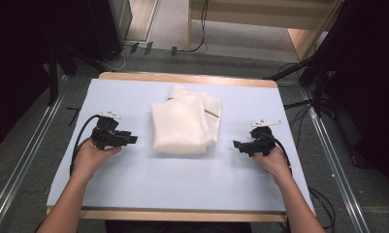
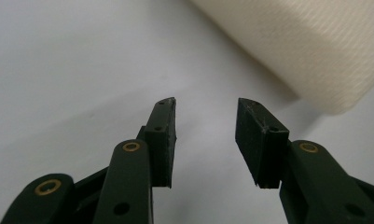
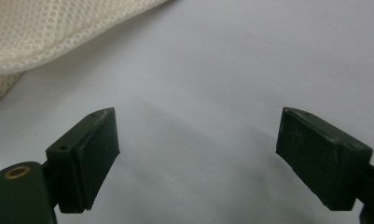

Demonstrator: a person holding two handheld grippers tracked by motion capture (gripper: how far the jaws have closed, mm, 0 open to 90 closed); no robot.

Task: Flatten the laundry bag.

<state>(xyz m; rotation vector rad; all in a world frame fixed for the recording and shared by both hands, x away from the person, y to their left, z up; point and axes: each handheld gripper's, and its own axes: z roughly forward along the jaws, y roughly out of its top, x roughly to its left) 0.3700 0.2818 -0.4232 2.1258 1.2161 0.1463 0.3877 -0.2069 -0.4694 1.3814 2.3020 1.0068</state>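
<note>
- High view: your folded cloth (image 1: 185,125) lies in the middle of the white table cover (image 1: 148,179), between your two grippers and touching neither.
- Your left gripper (image 1: 130,139) rests left of the cloth, jaws partly apart, nothing between them.
- Your right gripper (image 1: 238,144) sits right of it, jaws spread wide and empty.
- Left gripper view: the cloth (image 2: 306,46) lies just beyond the fingertips (image 2: 168,135).
- Right gripper view: the cloth (image 3: 58,32) fills the upper left corner.

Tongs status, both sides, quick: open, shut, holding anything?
Left tongs: open, nothing between them, folded cloth lies ahead, untouched.
Right tongs: open wide, nothing held, short of the cloth.
</note>
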